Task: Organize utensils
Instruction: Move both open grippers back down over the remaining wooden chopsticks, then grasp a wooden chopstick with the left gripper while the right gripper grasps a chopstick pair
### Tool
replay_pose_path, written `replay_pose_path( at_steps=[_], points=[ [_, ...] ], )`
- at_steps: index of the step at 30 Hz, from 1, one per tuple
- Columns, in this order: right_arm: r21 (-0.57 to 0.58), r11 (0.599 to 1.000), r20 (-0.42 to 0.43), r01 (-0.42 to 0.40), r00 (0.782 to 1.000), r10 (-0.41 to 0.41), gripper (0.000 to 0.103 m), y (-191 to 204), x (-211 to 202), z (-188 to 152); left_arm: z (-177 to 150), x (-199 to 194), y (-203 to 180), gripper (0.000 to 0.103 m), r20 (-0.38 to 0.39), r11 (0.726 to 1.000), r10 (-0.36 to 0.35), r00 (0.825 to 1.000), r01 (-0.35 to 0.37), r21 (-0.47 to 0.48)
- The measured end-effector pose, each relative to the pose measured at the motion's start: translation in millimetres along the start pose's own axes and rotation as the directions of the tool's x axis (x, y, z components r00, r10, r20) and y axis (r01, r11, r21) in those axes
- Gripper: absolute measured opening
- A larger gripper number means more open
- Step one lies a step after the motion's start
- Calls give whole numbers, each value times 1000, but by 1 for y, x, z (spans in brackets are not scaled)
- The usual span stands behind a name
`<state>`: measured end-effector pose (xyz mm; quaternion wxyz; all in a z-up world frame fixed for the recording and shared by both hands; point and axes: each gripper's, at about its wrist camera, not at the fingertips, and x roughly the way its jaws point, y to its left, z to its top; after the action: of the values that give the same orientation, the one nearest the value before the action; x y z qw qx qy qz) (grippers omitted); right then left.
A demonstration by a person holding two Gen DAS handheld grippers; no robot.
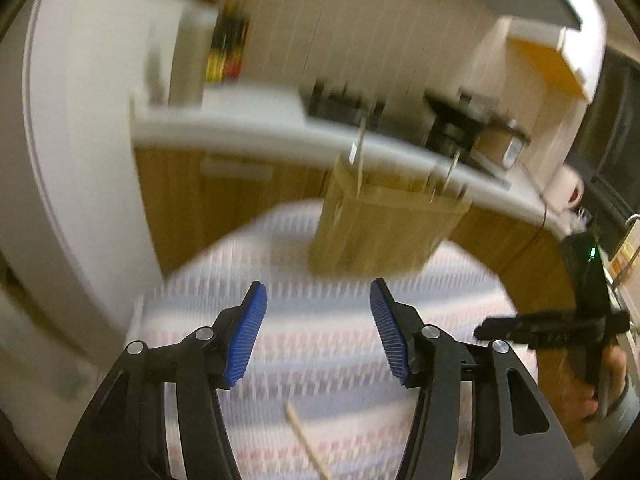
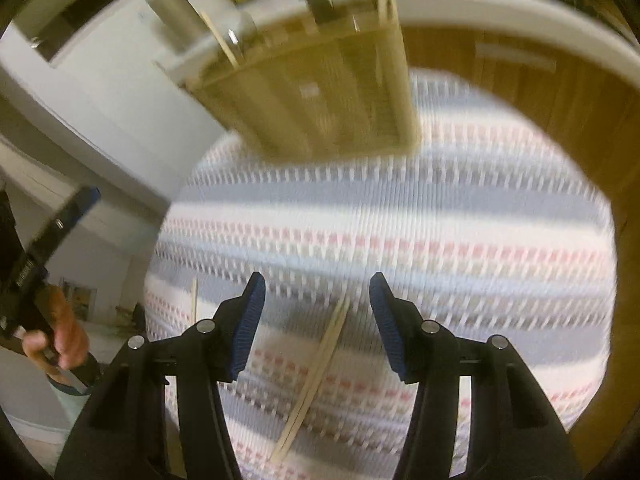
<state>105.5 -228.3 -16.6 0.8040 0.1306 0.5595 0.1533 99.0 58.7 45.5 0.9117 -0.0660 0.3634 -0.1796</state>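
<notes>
Blue ribbed pads (image 1: 246, 336) of the left gripper (image 1: 318, 334) stand wide apart with nothing between them. Right gripper (image 2: 317, 326) shows the same condition: jaws spread wide, nothing held.

Landmark: the wooden utensil holder (image 1: 380, 224), which stands upright at the far edge of the round table covered with a striped cloth (image 2: 460, 208). Both views are motion-blurred.

- Left gripper: hovers above the cloth on the near side of the holder, well apart from it.
- Right gripper: likewise on the near side of the holder, above the cloth. In the left wrist view it appears to the right of the holder, gripped by the person's hand (image 1: 608, 384).
- Chopsticks (image 2: 316, 376): a pair lies flat on the cloth, well short of the holder, running between and below the right gripper's fingers.
- Single stick (image 2: 194, 300): lies on the cloth near the table's left edge, also well short of the holder.
- Holder contents: several thin utensil handles (image 1: 358, 152) project from its top; their type cannot be determined.
- Kitchen counter (image 1: 240, 128): runs behind the holder.
</notes>
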Motion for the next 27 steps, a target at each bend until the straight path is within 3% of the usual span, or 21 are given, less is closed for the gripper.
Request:
replay_pose_path(
  at_steps=[4, 7, 8, 10, 12, 21, 27],
  points=[
    [2, 1000, -63, 20, 998, -20, 51, 4, 18, -12, -28, 20, 20, 49, -135, 998, -41, 990, 34, -54],
    [-5, 999, -107, 34, 994, -35, 50, 10, 32, -22, -46, 35, 29, 46, -219, 995, -71, 973, 54, -81],
    [-6, 999, -119, 39, 992, -40, 49, 11, 36, -23, -51, 40, 30, 44, -246, 995, -78, 966, 59, -86],
    [-9, 999, -163, 52, 985, -53, 37, 15, 48, -29, -64, 49, 31, 38, -300, 994, -89, 950, 67, -84],
    [-7, 998, -209, 66, 976, -66, 34, 17, 59, -32, -74, 55, 28, 38, -345, 996, -85, 935, 68, -61],
    [-56, 983, -262, 173, 948, -182, 32, 46, 83, -39, -99, 68, 2, 38, -427, 991, 1, 904, 56, 121],
    [-140, 957, -247, 253, 927, -281, 31, 72, 98, -45, -101, 75, -5, 38, -463, 989, 13, 886, 56, 137]
  ],
)
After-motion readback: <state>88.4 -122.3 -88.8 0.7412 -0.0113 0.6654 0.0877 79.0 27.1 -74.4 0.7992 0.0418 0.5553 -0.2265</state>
